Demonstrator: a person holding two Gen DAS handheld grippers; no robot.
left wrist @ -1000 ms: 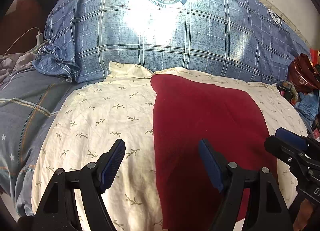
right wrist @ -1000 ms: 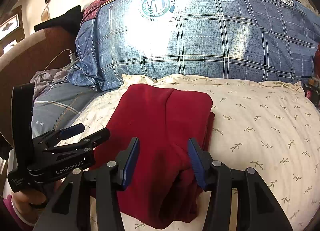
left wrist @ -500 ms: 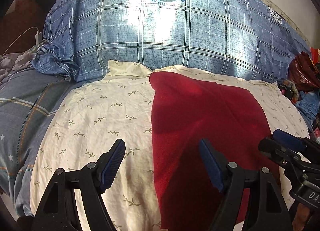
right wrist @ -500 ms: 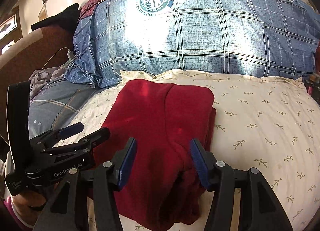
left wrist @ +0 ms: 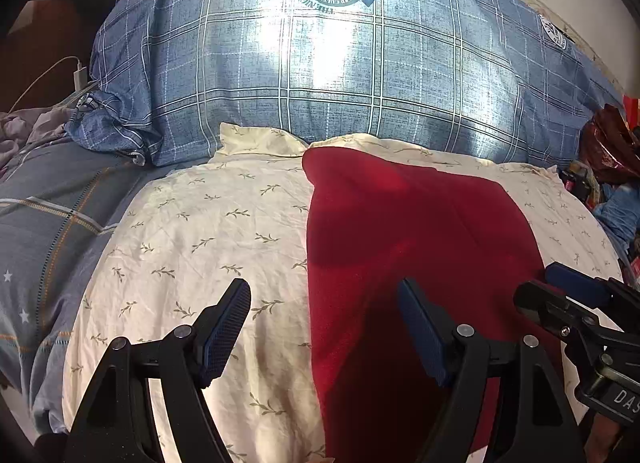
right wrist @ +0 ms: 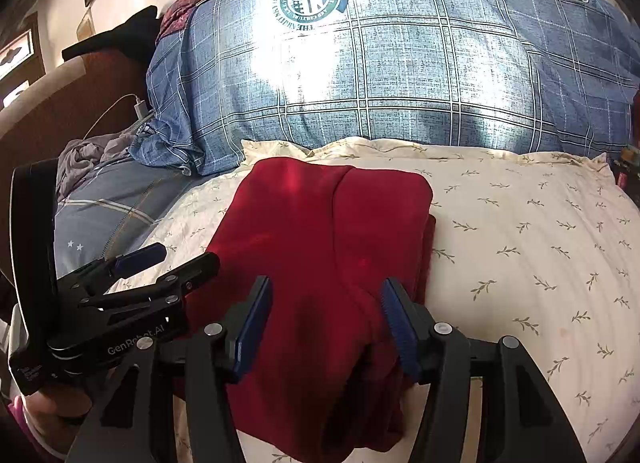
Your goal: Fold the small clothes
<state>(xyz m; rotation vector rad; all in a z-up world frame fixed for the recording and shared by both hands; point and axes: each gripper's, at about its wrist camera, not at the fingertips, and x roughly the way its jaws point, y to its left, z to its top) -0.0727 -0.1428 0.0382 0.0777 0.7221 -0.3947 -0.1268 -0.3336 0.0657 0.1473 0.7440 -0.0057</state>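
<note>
Red garment, folded into a rough rectangle, flat on cream leaf-print pillow, nearer the pillow's left half in the right wrist view; thicker bunched layers along its near right edge. Same garment right of centre in the left wrist view.

Right gripper pitched down over the garment's near end, jaws about half open and just widened further; cloth below and between the blue pads, no pad pressing on it, nothing gripped.

Left gripper likewise pitched down, jaws wide apart and empty, straddling the garment's left edge: left finger over bare pillow, right finger over red cloth. Seen from the right wrist, left gripper just beside the garment's left edge, tips pointing toward it, held in a hand at lower left with a pink cuff.

Blue plaid pillow with round emblem propped behind the cream one. Grey-blue bedding and white charger cable to the left.
</note>
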